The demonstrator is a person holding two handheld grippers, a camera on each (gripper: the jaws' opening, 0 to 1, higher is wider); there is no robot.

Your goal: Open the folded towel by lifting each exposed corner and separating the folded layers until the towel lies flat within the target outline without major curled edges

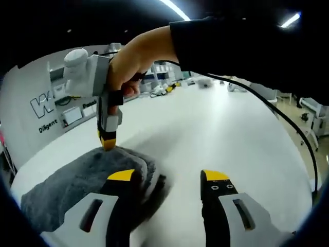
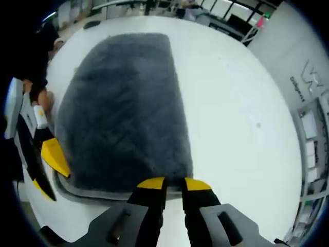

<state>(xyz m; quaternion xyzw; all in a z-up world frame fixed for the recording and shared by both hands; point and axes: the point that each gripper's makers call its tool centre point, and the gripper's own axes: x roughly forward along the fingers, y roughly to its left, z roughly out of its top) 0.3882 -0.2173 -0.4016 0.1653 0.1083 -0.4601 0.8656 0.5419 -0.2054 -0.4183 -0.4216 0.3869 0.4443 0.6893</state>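
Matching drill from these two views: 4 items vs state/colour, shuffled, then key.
Column 1:
1. towel
2. left gripper
3. right gripper
4. table

Column 2:
A. white, bare surface
B. jaws wide apart, over the towel's corner
C. dark grey, folded, fluffy
D. jaws nearly together at the towel's edge

Pairs: 1-C, 2-B, 3-D, 4-A
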